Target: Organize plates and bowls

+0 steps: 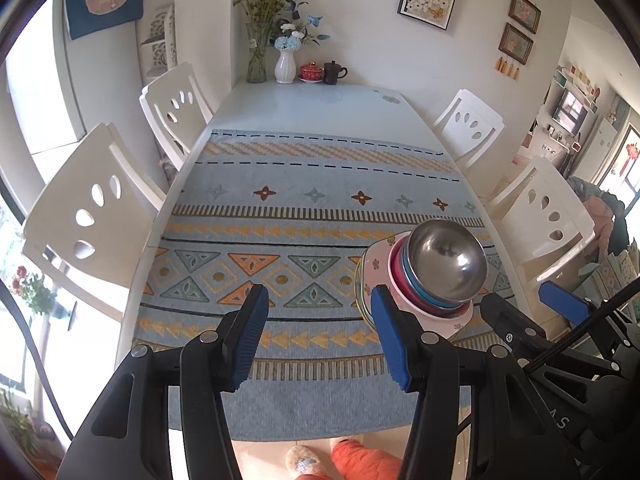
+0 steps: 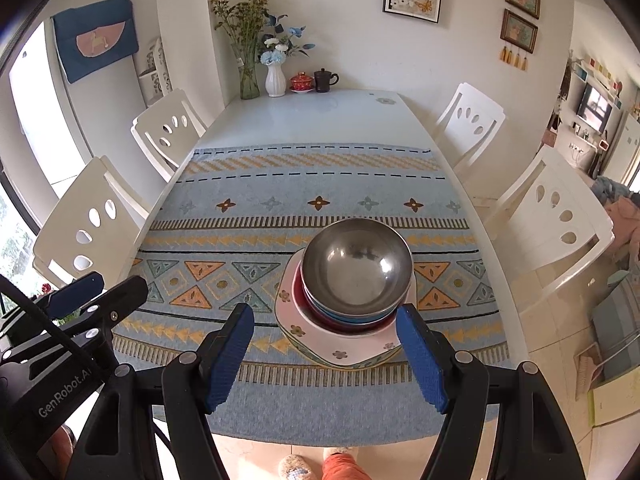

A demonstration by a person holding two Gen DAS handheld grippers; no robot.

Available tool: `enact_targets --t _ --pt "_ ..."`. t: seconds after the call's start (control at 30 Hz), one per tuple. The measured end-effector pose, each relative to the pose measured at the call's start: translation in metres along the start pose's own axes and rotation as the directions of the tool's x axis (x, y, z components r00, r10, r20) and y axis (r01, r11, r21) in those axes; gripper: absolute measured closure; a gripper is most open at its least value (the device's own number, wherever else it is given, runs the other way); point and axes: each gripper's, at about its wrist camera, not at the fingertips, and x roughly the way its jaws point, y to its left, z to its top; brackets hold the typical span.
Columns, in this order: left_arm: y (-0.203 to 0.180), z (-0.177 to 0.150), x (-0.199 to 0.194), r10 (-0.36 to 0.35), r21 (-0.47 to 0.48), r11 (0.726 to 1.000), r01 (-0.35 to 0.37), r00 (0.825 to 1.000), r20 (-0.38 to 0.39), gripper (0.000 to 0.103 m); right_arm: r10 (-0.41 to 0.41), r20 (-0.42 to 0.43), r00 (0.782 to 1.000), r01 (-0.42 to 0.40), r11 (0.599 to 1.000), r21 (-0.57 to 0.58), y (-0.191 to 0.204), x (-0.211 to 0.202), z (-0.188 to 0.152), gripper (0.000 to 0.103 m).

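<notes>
A stack of dishes stands on the patterned cloth near the table's front edge. On top is a steel bowl (image 2: pixel 356 268) (image 1: pixel 444 260). It is nested in a blue bowl (image 2: pixel 348 316) and a red bowl (image 2: pixel 301 298), all on a pink flowered plate (image 2: pixel 340 350) (image 1: pixel 374 258). My right gripper (image 2: pixel 324 314) is open just in front of the stack. Its fingers stand either side of the plate and do not touch it. My left gripper (image 1: pixel 318 300) is open and empty over bare cloth, left of the stack. Each gripper also shows at the edge of the other view.
White chairs (image 2: pixel 556 216) (image 1: pixel 92 216) stand along both long sides of the table. At the far end are a glass vase (image 2: pixel 250 80), a white vase (image 2: pixel 275 80), a red lidded cup (image 2: pixel 301 81) and a dark mug (image 2: pixel 323 80). A person's slipper (image 2: pixel 294 466) and orange trouser leg show below.
</notes>
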Motion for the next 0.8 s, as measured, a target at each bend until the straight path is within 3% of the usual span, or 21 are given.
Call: enact_targets --t 0.27,0.4,0.63,0.8 --pt "-0.015 0.005 0.003 0.037 0.036 0.999 -0.037 0.999 0.008 0.047 -0.002 -0.01 1.0 0.001 1.0 -0.004 -0.009 0.006 0.005 0.031" --pt "-0.017 0.007 0.008 0.028 0.026 0.999 -0.028 0.999 -0.025 0.047 0.001 -0.019 1.0 -0.001 1.0 -0.005 -0.013 0.009 0.007 0.031" --pt "-0.024 0.007 0.012 0.095 0.043 0.995 -0.093 0.995 -0.036 0.047 0.012 -0.02 1.0 -0.012 1.0 -0.021 -0.014 0.011 0.008 0.031" --pt "-0.024 0.011 0.014 0.088 0.023 0.996 -0.087 0.995 -0.041 0.047 0.024 -0.027 0.999 -0.025 1.0 -0.018 -0.018 0.016 0.013 0.031"
